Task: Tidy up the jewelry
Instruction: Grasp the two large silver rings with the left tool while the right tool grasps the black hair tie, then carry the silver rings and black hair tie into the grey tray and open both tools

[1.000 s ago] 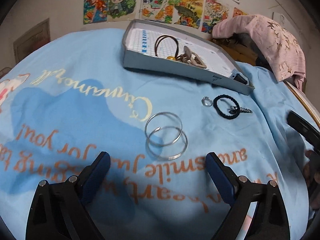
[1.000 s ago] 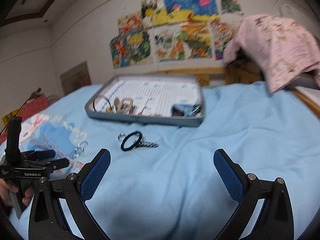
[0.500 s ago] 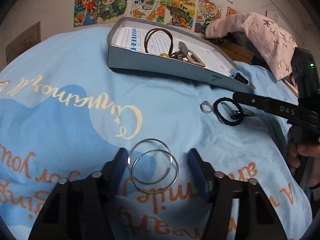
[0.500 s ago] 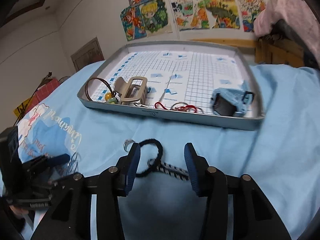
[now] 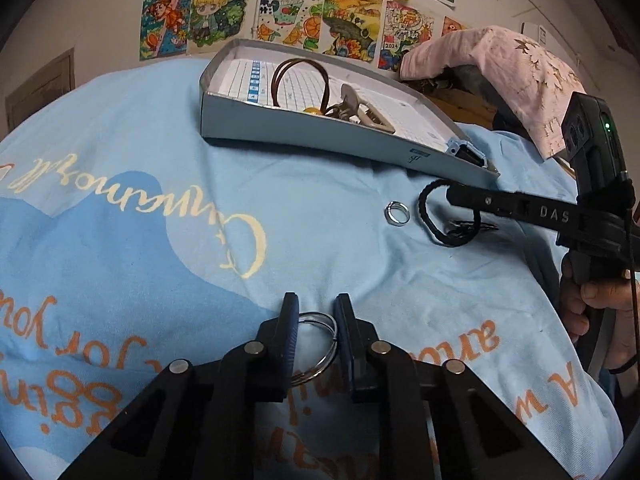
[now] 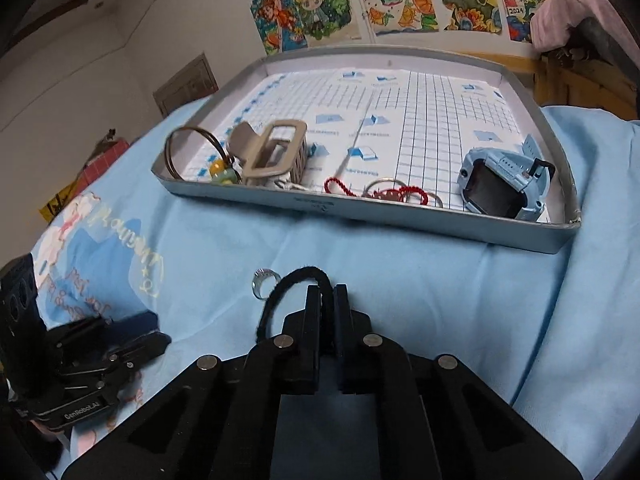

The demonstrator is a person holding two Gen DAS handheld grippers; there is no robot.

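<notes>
Left wrist view, item one: my left tongs (image 5: 316, 330), jaws closing from wide apart a second ago, the pair of silver bangles (image 5: 316, 344) between them on the blue bedsheet (image 5: 160, 240); whether the pads press yet, I cannot tell.

Item two: right tongs (image 6: 327, 304), brought in and now together on the black hair tie (image 6: 288, 288), where half a second ago they only straddled it.

Item three: small silver ring (image 6: 262, 282), loose on the sheet just beside the hair tie.

Item four: grey tray (image 6: 360, 216) beyond, holding a brown cord loop (image 6: 188, 152), beige claw clip (image 6: 272, 152), red cord (image 6: 376, 192) and blue watch (image 6: 504, 180).

Judgement: both pickups look nearly secured; lifting to the tray comes next, ring remaining.
</notes>
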